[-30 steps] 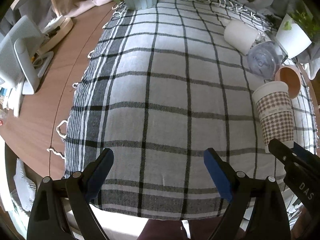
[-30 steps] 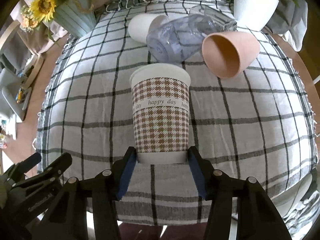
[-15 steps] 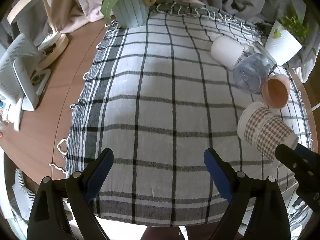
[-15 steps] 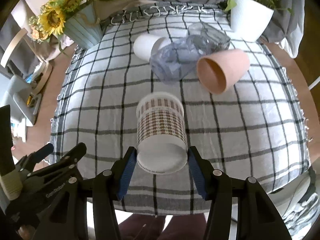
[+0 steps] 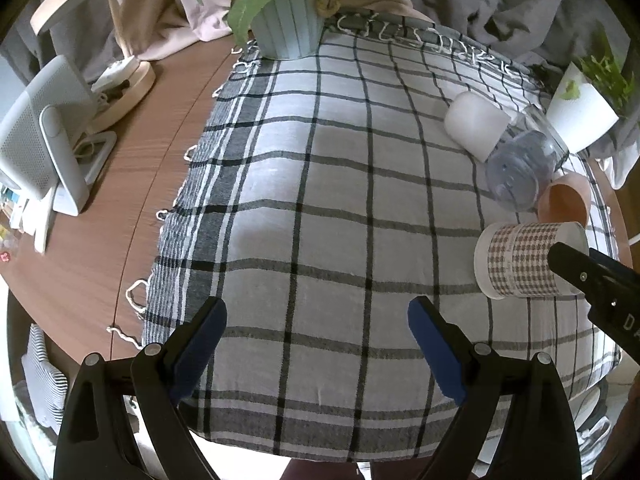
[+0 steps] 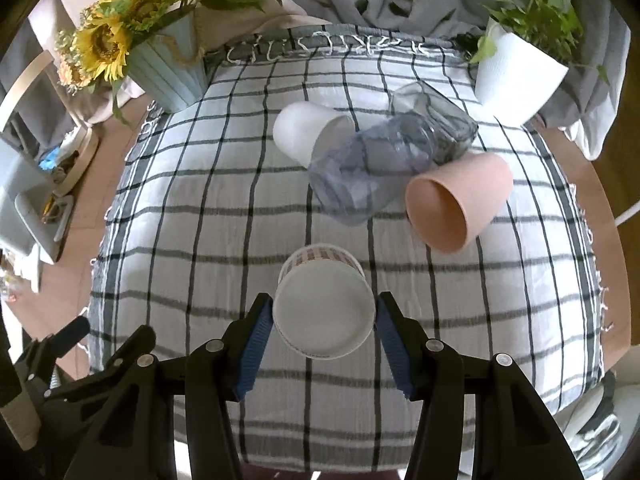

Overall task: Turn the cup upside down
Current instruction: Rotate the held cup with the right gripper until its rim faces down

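The bench [image 5: 80,248] wears a checked cloth [image 5: 340,208]. Near its right edge the right gripper [image 6: 324,320] has its jaws clamped on the base of the houndstooth cup [image 6: 325,322], tipped sideways above the cloth. I'd finish the roll so the rim faces down, then lower it flat, clear of the pink cup [image 6: 460,204]. Left gripper [image 5: 316,336] hangs wide open, empty.

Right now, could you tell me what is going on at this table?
A person holds a gripper in each hand. The right gripper is clamped on the houndstooth paper cup, tipped on its side in the air with its base toward the camera, mid-flip. The left gripper is open and holds nothing above the checked cloth. A white cup, a clear jar and a pink cup lie on their sides behind.
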A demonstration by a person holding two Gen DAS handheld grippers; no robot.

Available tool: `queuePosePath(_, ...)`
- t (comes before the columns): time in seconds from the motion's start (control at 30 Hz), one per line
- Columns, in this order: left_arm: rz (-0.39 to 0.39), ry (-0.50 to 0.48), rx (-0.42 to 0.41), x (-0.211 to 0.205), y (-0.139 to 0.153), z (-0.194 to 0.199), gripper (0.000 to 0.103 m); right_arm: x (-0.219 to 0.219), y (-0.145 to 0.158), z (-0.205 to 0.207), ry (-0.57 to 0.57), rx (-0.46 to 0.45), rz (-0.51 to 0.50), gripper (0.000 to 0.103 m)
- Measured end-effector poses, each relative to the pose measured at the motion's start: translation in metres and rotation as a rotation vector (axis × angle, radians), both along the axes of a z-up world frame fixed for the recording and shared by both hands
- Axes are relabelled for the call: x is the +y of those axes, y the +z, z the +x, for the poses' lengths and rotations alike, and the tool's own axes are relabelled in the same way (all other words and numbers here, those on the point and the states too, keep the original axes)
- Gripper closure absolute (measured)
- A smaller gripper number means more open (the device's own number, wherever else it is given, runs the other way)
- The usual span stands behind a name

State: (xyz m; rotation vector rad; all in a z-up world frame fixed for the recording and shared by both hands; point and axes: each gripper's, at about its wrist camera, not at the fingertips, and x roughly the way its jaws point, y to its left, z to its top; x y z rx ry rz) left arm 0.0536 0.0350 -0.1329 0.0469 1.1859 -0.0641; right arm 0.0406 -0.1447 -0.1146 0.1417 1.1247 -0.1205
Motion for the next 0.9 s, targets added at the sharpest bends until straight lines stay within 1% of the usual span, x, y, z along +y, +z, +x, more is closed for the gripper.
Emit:
queuePosePath(0.37, 0.013, 0.017, -0.008, 0.002, 0.002, 0.005, 0.009, 0.002, -0.005, 0.019, 0.014, -0.011, -0.019, 0.05)
queuePosePath(0.73, 0.04, 0.03, -0.028, 0.004, 0.009, 0.004, 0.008, 0.005, -0.008, 0.023, 0.022, -0.012, -0.019, 0.048)
queuePosePath(0.8, 0.045, 0.032, -0.036, 0.004, 0.012, 0.003, 0.008, 0.003, -0.011, 0.023, 0.023, 0.003, 0.003, 0.037)
queuePosePath(0.83, 0.049, 0.032, -0.04, 0.004, 0.013, 0.003, 0.007, 0.003, -0.011, 0.022, 0.024, 0.003, 0.011, 0.025)
queuePosePath(0.87, 0.056, 0.03, -0.046, 0.004, 0.015, 0.002, 0.007, 0.004, -0.01, 0.02, 0.02, -0.006, 0.01, 0.021)
queuePosePath(0.9, 0.059, 0.029, -0.05, 0.003, 0.017, 0.002, 0.006, 0.004, -0.007, 0.017, 0.016, -0.025, 0.005, 0.021)
